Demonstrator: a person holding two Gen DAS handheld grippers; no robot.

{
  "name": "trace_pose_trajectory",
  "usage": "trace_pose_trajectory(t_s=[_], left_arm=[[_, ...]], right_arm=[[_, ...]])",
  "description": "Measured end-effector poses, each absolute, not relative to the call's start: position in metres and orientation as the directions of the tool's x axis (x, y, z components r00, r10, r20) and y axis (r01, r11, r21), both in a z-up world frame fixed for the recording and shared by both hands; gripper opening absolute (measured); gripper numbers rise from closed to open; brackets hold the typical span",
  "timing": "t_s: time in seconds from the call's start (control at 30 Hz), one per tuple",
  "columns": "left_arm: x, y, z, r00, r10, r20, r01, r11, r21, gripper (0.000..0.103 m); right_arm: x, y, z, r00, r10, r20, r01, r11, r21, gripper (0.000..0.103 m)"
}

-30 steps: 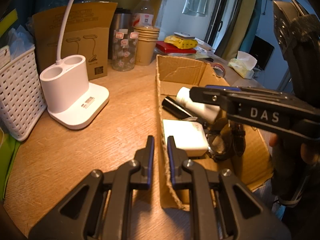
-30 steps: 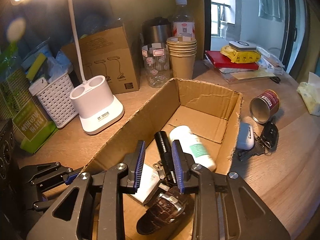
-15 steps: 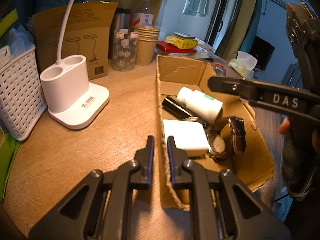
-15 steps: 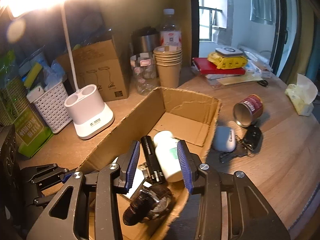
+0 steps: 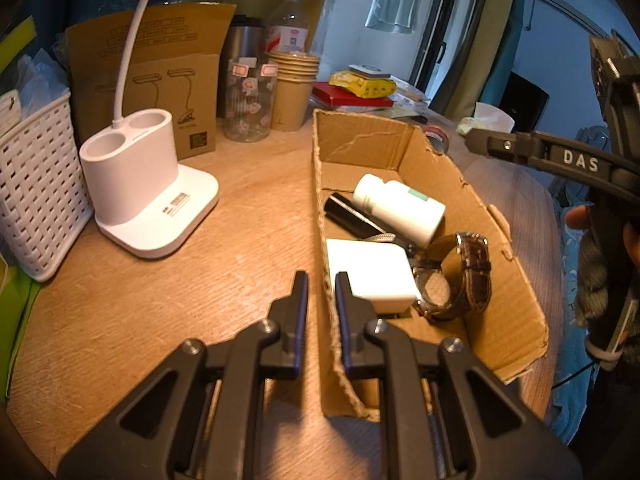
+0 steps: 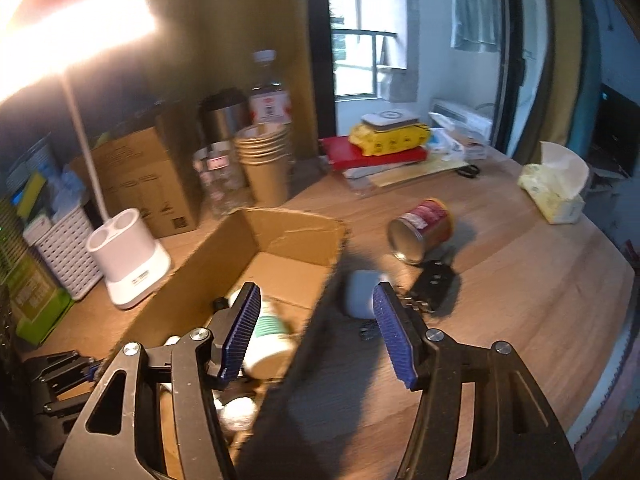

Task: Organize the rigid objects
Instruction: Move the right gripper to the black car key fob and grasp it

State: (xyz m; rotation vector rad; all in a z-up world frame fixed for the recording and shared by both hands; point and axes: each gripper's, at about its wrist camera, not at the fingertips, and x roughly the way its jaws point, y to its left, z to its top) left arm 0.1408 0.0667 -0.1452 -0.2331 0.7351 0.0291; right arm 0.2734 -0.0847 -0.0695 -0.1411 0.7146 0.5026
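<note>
The right gripper (image 6: 316,330) hangs above the right wall of the cardboard box (image 6: 296,236), its jaws opening with nothing between them. The left gripper (image 5: 321,292) is pinched shut on the box's left wall near its front corner, steadying it.

Inside the box lie a white bottle (image 5: 400,208), a black tube (image 5: 348,216), a white charger block (image 5: 372,272) and a watch (image 5: 460,276). Outside it on the desk, just beside the right wall, sit a small white case (image 6: 360,292) and a black key fob (image 6: 434,284); a can (image 6: 420,230) lies on its side a little farther toward the back edge.

The next pick looks like one of these loose things, probably the case. To do it well, let the jaws spread fully before coming down, straddle the case across its narrower sides, and keep clear of the box wall and the keys touching the fob. The left grip should hold so the box does not slide.
</note>
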Motion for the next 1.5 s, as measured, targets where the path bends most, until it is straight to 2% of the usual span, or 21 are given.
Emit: trace_pose_trajectory(t_s=[0.57,0.93,1.27,1.33,1.5], left_arm=[[0.142,0.066,-0.147,0.74,-0.062,-0.669,-0.107,0.972,-0.209,0.017],[0.143,0.069,-0.147,0.74,-0.068,-0.67,-0.106,0.971,-0.215,0.018],[0.144,0.071,-0.147,0.739,-0.068,-0.67,-0.106,0.971,-0.216,0.018],[0.144,0.07,-0.147,0.739,-0.069,-0.671,-0.106,0.971,-0.216,0.018],[0.144,0.07,-0.147,0.738,-0.07,-0.671,-0.106,0.97,-0.217,0.018]], right_arm=[[0.347,-0.125,-0.111,0.676,0.194,-0.711,-0.292,0.956,-0.017,0.063],[0.389,-0.118,-0.139,0.629,0.115,-0.769,-0.265,0.962,-0.072,0.063],[0.401,-0.113,-0.159,0.597,0.123,-0.793,-0.267,0.962,-0.051,0.063],[0.401,-0.113,-0.158,0.599,0.125,-0.791,-0.269,0.962,-0.052,0.061],[0.397,-0.114,-0.157,0.602,0.146,-0.785,-0.288,0.957,-0.042,0.045]])
